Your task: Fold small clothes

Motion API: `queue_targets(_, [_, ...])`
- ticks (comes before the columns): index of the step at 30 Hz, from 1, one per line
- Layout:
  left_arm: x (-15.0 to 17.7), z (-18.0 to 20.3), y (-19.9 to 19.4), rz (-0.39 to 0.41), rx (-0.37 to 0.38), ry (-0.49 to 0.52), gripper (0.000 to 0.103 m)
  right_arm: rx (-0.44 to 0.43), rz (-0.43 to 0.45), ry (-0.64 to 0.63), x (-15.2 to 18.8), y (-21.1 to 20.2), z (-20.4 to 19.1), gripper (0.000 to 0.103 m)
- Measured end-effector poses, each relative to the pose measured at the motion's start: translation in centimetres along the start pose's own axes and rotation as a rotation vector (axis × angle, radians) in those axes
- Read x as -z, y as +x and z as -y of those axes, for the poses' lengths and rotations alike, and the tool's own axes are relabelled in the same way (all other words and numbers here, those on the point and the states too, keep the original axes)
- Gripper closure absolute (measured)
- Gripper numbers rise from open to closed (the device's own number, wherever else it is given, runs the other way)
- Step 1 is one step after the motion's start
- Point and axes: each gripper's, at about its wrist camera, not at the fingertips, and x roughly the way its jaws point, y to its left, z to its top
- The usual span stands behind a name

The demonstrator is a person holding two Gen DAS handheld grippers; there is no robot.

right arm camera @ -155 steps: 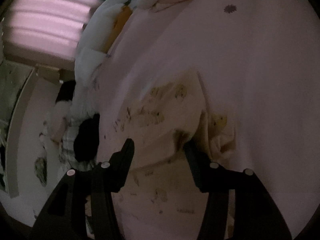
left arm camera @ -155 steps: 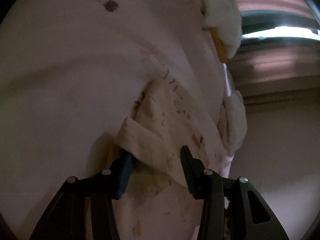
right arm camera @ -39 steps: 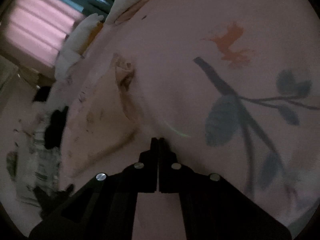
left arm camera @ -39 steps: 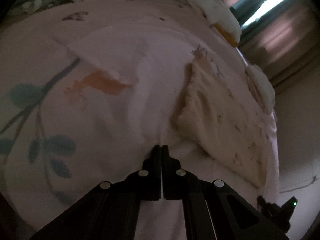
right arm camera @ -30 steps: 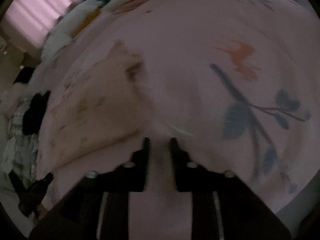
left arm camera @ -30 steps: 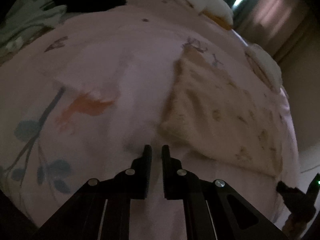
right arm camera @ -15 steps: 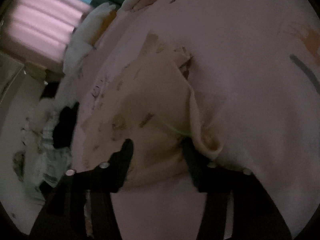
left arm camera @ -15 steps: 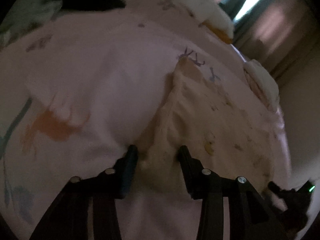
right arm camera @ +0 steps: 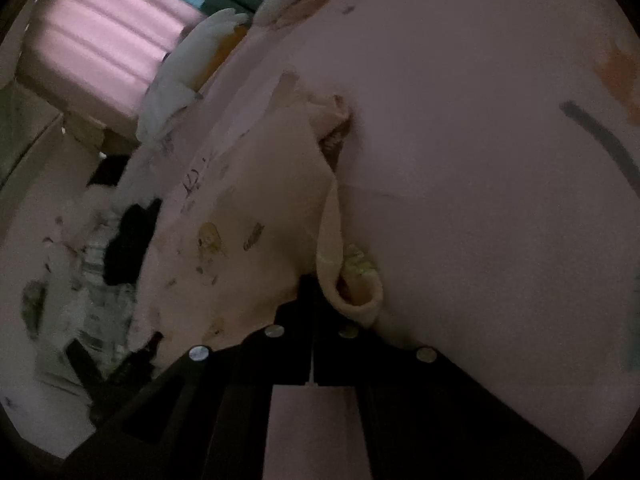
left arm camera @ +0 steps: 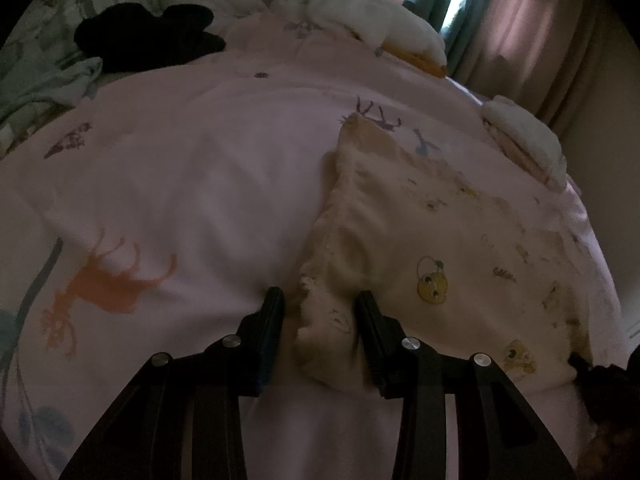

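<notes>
A small cream garment (left arm camera: pixel 432 236) with yellow bear prints lies on the pink bedspread (left arm camera: pixel 208 184). My left gripper (left arm camera: pixel 320 312) is open, its jaws either side of the garment's near left corner. In the right wrist view the same garment (right arm camera: pixel 272 200) lies partly folded, with a rolled hem by my fingers. My right gripper (right arm camera: pixel 316 284) is shut on the garment's near edge.
White plush toys (left arm camera: pixel 384 28) and a black item (left arm camera: pixel 148 36) lie at the far side of the bed, with curtains (left arm camera: pixel 512 20) behind. Plaid and black clothes (right arm camera: pixel 120 240) lie at the left in the right wrist view.
Both grippers opened and moved forward onto the garment's near edge. The right gripper has since closed on that edge. The left stays open around its corner.
</notes>
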Motion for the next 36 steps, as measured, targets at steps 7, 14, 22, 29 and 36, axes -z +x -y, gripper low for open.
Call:
queue_targets(7, [0.1,0.1,0.0,0.002,0.002,-0.001,0.062,-0.040,0.012,0.022,-0.4,0.1,1.1,0.103])
queue_targets(14, [0.0,0.2,0.0,0.003,0.001,0.002,0.062,-0.043,0.019,0.015,-0.2,0.7,0.8,0.103])
queue_targets(22, [0.0,0.3,0.1,0.005,-0.001,0.004,0.062,-0.041,0.026,0.005,0.0,0.7,0.6,0.103])
queue_targets(29, [0.0,0.3,0.1,0.006,-0.002,0.005,0.062,-0.045,0.029,0.004,0.0,0.7,0.4,0.103])
queue_targets(36, [0.0,0.4,0.1,0.006,-0.003,0.005,0.062,-0.046,0.031,0.002,0.0,0.7,0.3,0.103])
